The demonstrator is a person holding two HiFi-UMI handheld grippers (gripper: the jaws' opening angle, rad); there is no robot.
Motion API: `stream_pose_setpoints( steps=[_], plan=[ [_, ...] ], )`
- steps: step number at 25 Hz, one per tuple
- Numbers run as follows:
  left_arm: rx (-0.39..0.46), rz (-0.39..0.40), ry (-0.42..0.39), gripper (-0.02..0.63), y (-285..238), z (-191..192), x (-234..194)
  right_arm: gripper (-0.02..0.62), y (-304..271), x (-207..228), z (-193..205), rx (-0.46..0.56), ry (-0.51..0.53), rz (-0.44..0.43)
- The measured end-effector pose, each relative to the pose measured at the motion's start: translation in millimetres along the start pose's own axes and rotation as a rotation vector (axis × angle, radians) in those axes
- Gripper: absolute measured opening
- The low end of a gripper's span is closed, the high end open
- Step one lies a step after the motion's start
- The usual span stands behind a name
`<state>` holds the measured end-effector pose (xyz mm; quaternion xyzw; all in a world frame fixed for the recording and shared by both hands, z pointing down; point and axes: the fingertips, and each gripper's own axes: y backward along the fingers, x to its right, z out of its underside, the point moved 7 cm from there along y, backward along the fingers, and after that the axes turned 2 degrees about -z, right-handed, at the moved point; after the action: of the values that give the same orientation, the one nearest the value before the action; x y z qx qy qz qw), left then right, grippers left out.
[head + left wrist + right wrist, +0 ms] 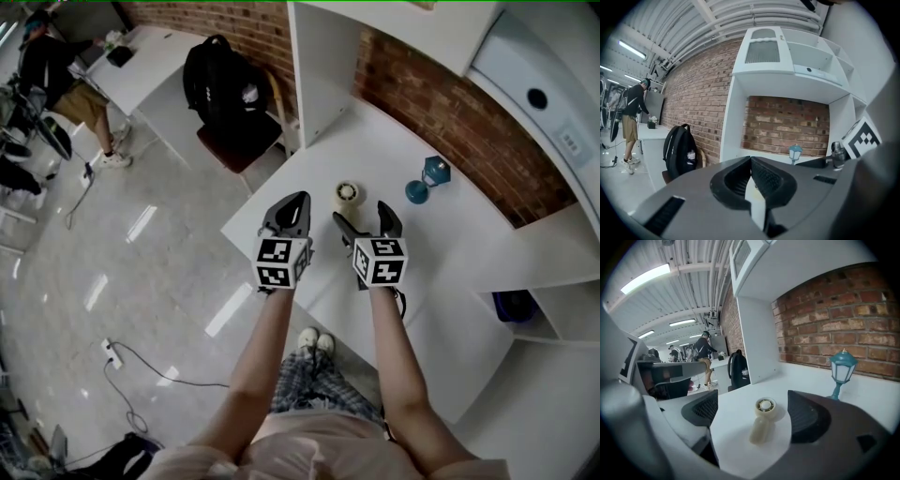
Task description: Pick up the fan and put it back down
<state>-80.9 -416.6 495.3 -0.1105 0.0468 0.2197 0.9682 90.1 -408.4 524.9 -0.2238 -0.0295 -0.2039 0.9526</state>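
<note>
Bare forearms (265,352) fill the bottom of the head view, each ending in a marker cube that hides the hand behind it. The left hand-held gripper (299,197) and right hand-held gripper (365,217) hover side by side over the white table (375,141). Just ahead of the right one, slightly to its left, sits the fan (349,195). Only its round pale head is clear; the handle is hard to make out. Further ahead and to the right stands a small blue lamp (427,178).

In the left gripper view, the jaws are pressed together with nothing between them. The gripper's own grey body blocks the fan entirely, and only the lamp (795,152) peeks over it.

In the right gripper view, the jaws stand wide apart and empty. The fan (763,420) lies on the table between and beyond them, touching neither, with its handle pointing back toward the gripper. The lamp (841,371) rises beyond the right jaw.
</note>
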Motion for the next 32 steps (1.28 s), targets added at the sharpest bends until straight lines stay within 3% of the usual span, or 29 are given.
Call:
stream_pose_setpoints(
  steps=[12, 26, 32],
  plan=[
    [-0.082, -0.032, 0.091, 0.028, -36, 61, -12, 0.453, -67, 16, 50, -0.178, -0.038, 0.046],
    [-0.132, -0.027, 0.103, 0.028, -27, 92, -13, 0.361, -97, 15, 90, -0.292, -0.024, 0.123],
    [-0.139, -0.024, 0.105, 0.028, -24, 96, -15, 0.237, -95, 17, 94, -0.339, 0.027, 0.177]
  ],
)
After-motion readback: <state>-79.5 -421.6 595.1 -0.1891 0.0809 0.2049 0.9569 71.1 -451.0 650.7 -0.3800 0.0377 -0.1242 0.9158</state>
